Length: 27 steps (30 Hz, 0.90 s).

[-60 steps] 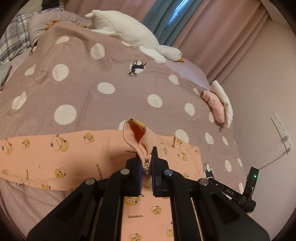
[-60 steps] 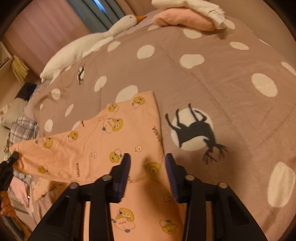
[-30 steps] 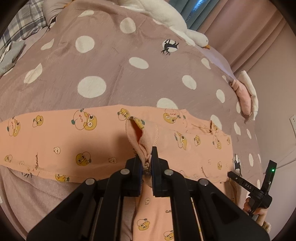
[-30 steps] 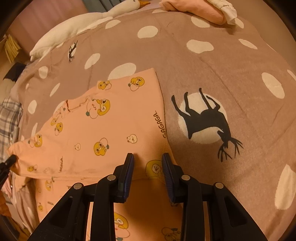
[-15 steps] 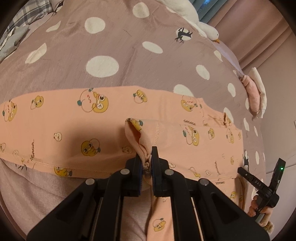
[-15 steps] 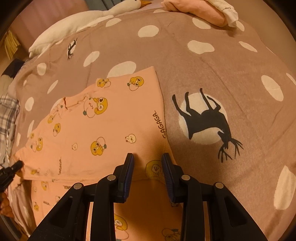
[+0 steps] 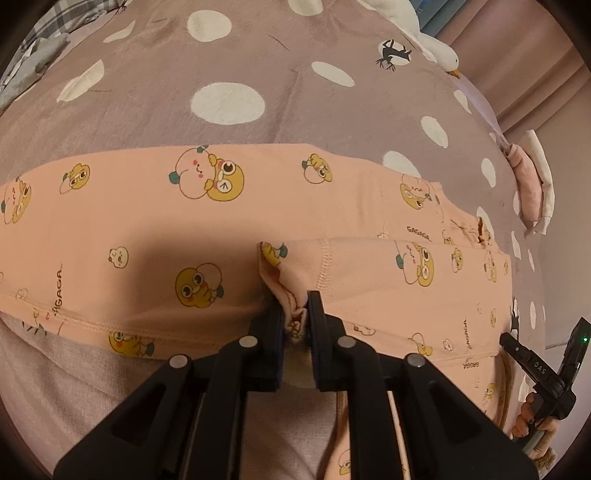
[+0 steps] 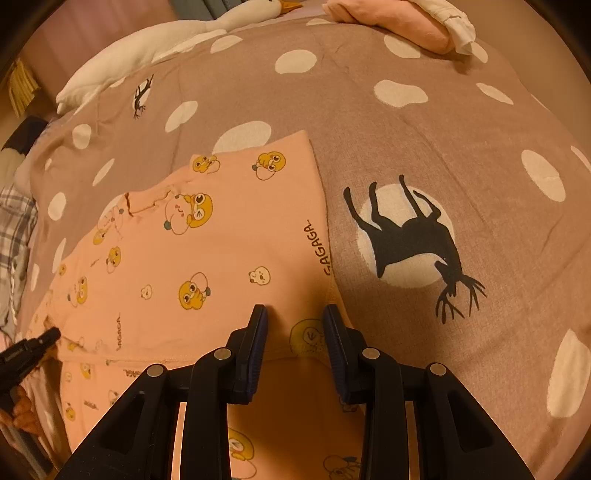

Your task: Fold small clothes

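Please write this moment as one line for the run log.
left gripper: shut on peach garment cuff, laid over garment | right gripper: open above garment | surface: dotted bedspread | fold: not finished

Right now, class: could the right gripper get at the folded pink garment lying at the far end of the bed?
Probably yes. The right gripper has open, empty jaws, and only bare spotted bedspread lies before the folded pink garment.

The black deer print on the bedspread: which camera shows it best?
The right wrist view: the deer print fills a white moon, close and sharp, beside the peach garment. The left wrist view shows only a small, distant deer print.
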Tool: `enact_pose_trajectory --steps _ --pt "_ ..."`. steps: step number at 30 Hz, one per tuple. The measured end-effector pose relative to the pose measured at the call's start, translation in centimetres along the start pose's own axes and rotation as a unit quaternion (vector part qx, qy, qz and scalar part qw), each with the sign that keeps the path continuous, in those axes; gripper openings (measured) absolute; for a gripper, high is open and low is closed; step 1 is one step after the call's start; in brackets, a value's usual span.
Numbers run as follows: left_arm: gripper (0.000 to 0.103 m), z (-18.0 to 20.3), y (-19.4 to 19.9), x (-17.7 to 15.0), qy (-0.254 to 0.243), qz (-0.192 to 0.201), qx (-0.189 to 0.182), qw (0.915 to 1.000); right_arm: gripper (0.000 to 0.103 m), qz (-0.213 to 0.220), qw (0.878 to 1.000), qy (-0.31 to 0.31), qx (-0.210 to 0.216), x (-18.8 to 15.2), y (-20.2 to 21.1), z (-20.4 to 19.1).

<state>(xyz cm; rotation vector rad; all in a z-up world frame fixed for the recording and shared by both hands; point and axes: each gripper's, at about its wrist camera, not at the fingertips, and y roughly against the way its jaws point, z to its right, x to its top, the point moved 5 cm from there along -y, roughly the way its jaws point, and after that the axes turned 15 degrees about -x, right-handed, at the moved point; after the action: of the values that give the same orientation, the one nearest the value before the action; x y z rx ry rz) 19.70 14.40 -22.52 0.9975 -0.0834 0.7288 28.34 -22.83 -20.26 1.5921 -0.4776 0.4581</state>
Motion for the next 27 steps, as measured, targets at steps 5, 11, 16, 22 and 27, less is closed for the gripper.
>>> enact_pose_trajectory --steps 5,11,16,22,27 --pt "0.016 -0.2 0.2 -0.2 0.006 0.003 -0.002 1.0 0.034 0.001 1.0 0.001 -0.004 0.0 -0.1 -0.1" --pt "0.021 -0.4 1.0 -0.5 0.005 0.009 0.009 0.9999 0.034 0.003 1.0 0.003 -0.008 0.0 -0.1 -0.2" --pt "0.021 -1.1 2.0 -1.1 0.009 0.018 0.031 0.9993 0.034 0.009 1.0 0.011 -0.021 -0.1 -0.2 -0.3" --pt "0.017 -2.5 3.9 -1.7 0.01 0.03 0.055 0.998 0.034 0.018 0.999 0.021 -0.047 -0.2 -0.1 -0.6" --pt "0.028 -2.2 6.9 -2.0 0.008 0.053 0.055 0.997 0.034 0.029 0.998 0.015 -0.051 -0.3 1.2 -0.5"
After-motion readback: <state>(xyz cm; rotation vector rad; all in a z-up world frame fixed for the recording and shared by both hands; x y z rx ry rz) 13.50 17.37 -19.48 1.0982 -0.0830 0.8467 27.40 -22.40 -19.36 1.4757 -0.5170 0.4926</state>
